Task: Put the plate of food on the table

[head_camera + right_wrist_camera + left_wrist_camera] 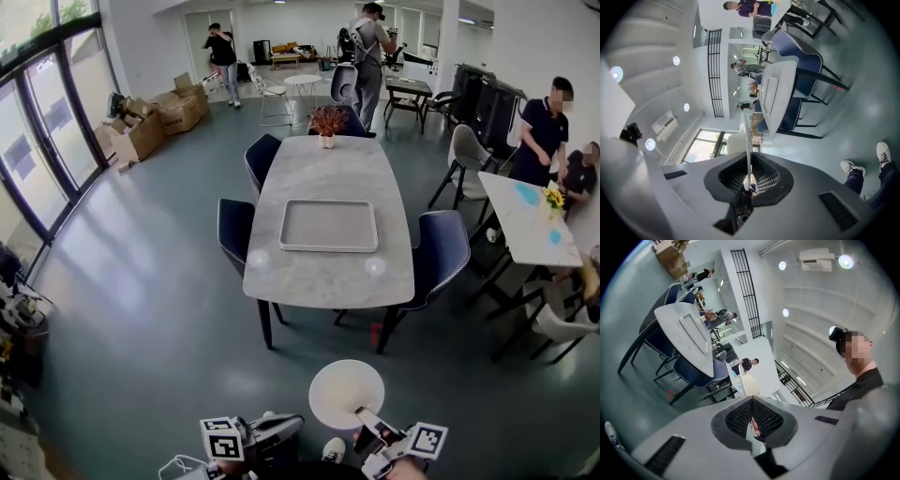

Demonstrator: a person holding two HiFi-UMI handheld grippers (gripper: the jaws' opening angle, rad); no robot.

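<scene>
A: Progress?
B: Not placed yet. The plate (343, 392) is over the floor, well short of the desk (319, 277), its rim pinched in the right tool (365, 413), jaws nearly together on it. The left tool (752, 401) is closed, nothing in it.
A: What's left?
B: Carry it over and set it down — a tray (328, 226) sits mid-desk.
A: Anything unclear?
B: The food — I can't make any out; the plate looks plain white. Both tools are cut off at the bottom of the head view.
</scene>
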